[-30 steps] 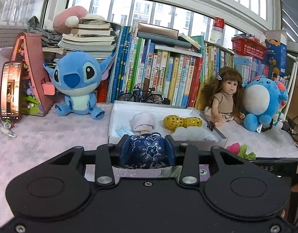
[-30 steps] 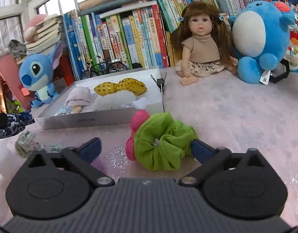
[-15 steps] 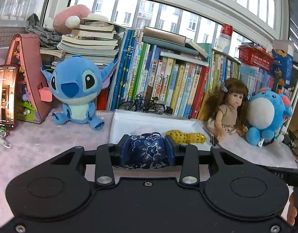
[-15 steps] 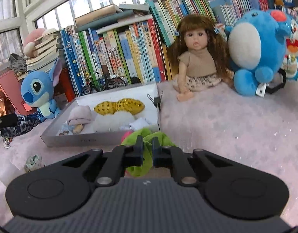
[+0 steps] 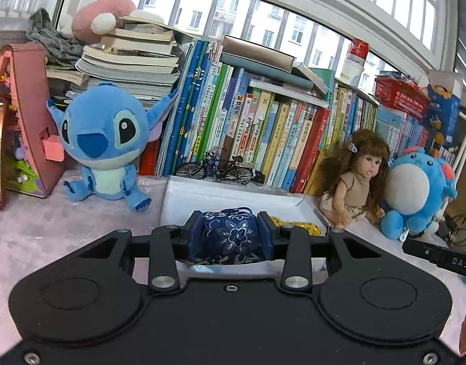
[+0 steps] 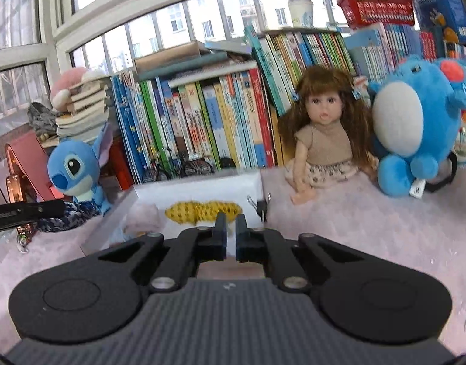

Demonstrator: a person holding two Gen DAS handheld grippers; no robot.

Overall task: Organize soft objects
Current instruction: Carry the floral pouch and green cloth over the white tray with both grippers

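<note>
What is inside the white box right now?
In the white box lie a yellow spotted scrunchie and a pale pink soft item. Its near part is hidden behind the right gripper.

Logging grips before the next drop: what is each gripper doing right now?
Left gripper: closed on the blue embroidered pouch.
Right gripper: shut; nothing visible between its fingers.

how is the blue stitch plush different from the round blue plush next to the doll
The Stitch plush has long pointed ears and big dark eyes; the round blue plush has a wide white belly and pink-orange ears. Stitch sits left of the white box, the round one right, beside the doll. Both sit upright against the books.
</note>
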